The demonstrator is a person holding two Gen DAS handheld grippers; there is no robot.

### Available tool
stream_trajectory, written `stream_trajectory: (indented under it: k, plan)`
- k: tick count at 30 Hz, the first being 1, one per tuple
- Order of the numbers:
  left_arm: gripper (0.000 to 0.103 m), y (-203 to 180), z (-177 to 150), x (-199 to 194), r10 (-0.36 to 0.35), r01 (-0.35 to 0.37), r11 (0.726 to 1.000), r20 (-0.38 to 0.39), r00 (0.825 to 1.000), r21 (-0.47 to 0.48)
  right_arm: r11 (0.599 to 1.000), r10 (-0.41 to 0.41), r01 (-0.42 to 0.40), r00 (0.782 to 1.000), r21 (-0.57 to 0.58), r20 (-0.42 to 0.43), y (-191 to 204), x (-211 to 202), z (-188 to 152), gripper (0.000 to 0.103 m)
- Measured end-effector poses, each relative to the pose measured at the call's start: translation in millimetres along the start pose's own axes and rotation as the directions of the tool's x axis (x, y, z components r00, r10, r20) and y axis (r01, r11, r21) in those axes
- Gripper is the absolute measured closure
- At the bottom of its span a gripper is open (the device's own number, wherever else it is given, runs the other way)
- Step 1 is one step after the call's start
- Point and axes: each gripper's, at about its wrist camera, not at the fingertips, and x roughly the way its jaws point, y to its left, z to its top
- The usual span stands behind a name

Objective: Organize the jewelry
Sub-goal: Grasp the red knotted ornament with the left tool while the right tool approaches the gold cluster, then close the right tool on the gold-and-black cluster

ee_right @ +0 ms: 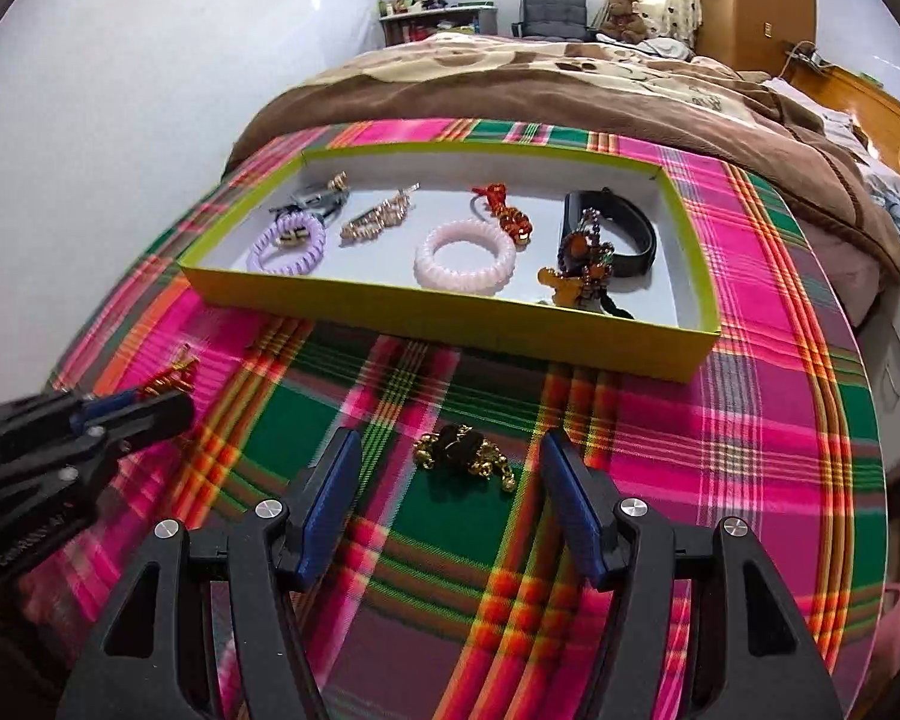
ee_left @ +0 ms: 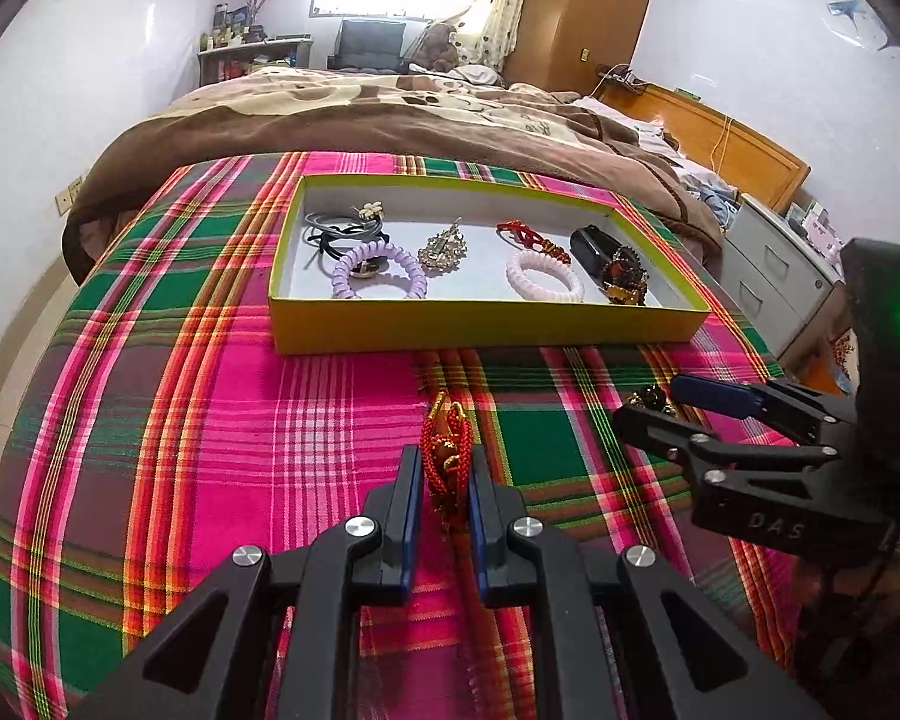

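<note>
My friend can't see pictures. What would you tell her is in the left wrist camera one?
The left tongs are closed around a red cord charm lying on a plaid cloth. Beyond sits a yellow tray of hair ties and jewelry; the right tongs reach in from the right.

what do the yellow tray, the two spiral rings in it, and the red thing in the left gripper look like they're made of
Tray: likely matte cardboard, thin folded walls. Purple ring and pink ring: glossy coiled plastic, probably. Red piece between the left gripper fingers: braided cord with gold thread, apparently.
</note>
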Motion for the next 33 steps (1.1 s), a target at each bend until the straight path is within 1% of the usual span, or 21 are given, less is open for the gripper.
stream_trajectory:
  k: [2, 6, 8, 9, 10, 13, 21, 22, 29, 33]
  plan:
    - [0.090, 1, 0, 0, -0.001, 0.001, 1.000, -0.001, 1.000, -0.001, 1.000, -0.009, 0.009, 1.000, -0.030, 0.001, 3, 3, 0, 0.041]
    - [0.090, 2, 1, 3, -0.004, 0.004, 1.000, -0.008, 1.000, -0.008, 0.998, -0.009, 0.009, 1.000, -0.055, -0.002, 4, 5, 1, 0.042]
    - [0.090, 2, 1, 4, -0.006, 0.006, 1.000, -0.010, 1.000, -0.009, 0.997, -0.033, 0.033, 0.999, -0.063, 0.000, 6, 5, 1, 0.055]
    - [0.090, 3, 1, 5, -0.007, 0.007, 1.000, -0.011, 1.000, -0.009, 0.997, -0.046, 0.046, 0.999, -0.064, 0.003, 6, 4, 1, 0.057]
    - [0.090, 2, 1, 5, -0.009, 0.009, 1.000, -0.011, 1.000, -0.008, 0.997, -0.041, 0.041, 0.999, -0.062, 0.005, 6, 3, 0, 0.062]
    - [0.090, 2, 1, 5, -0.009, 0.009, 1.000, -0.011, 1.000, -0.007, 0.997, -0.045, 0.046, 0.999, -0.063, 0.008, 6, 1, -2, 0.069]
    - [0.090, 1, 0, 3, -0.013, 0.013, 1.000, -0.005, 1.000, -0.002, 0.998, -0.042, 0.043, 0.999, -0.052, 0.028, 8, -8, -7, 0.078]
    - [0.090, 0, -1, 3, -0.013, 0.013, 1.000, -0.004, 1.000, -0.001, 0.998, -0.042, 0.044, 0.999, -0.050, 0.034, 9, -9, -7, 0.086]
    - [0.090, -1, -1, 2, -0.011, 0.011, 1.000, -0.006, 1.000, 0.002, 0.999, -0.026, 0.027, 0.999, -0.032, 0.037, 8, -14, -10, 0.086]
    - [0.090, -2, 0, 1, -0.011, 0.011, 1.000, -0.002, 1.000, 0.005, 1.000, -0.023, 0.023, 0.998, -0.012, 0.053, 6, -19, -12, 0.086]
